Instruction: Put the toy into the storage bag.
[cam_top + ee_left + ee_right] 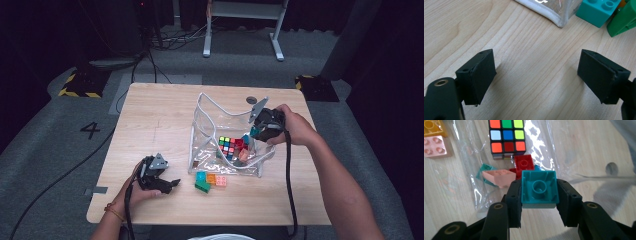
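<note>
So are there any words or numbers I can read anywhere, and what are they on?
"4": a big dark number on the grey floor, left of the table.
No words or numbers can be read on the puzzle cube, the toy bricks or the clear bag.

Table: the light wooden table (150,120) carries everything.
Bag: the clear plastic zip bag (215,117) stands right of centre.
In the bag: the multicoloured puzzle cube (226,145), with the red plastic brick (524,163) and pink plastic brick (499,177) just beside it.
Before the bag: a cluster of teal, orange, pink and green plastic bricks (209,180) (outside, near its front edge).
Right gripper (257,131): over the bag's right side, the teal square plastic brick (539,188) between its jaws.
Left gripper (167,184): left of the cluster.
</note>
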### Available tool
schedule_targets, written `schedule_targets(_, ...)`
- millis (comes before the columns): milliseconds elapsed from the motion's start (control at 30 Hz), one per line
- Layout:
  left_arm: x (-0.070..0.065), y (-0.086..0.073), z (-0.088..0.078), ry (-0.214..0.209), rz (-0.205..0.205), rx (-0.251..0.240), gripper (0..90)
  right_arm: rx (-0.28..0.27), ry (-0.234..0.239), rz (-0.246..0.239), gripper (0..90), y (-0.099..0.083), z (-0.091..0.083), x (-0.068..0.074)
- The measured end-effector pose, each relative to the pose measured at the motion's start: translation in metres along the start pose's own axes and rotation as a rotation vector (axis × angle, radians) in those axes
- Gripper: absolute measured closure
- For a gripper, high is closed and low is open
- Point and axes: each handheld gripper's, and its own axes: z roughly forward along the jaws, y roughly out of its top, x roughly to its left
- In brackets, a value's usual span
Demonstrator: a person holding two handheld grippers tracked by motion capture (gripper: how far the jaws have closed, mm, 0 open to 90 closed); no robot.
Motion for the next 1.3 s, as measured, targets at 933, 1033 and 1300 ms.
schedule_targets(933,0.0,0.0,0.0,0.001,0.0,0.0,15.0,-0.645,-0.135,0.301,27.1,-0.099,-0.073,0.027)
schedule_targets(1033,0.0,0.0,0.0,0.002,0.0,0.0,15.0,-0.655,-0.167,0.321,26.0,-0.115,-0.074,0.035)
schedule_targets(1300,0.0,0.0,0.0,0.001,0.0,-0.001,15.0,-0.658,-0.217,0.345,27.9,-0.14,-0.065,0.051)
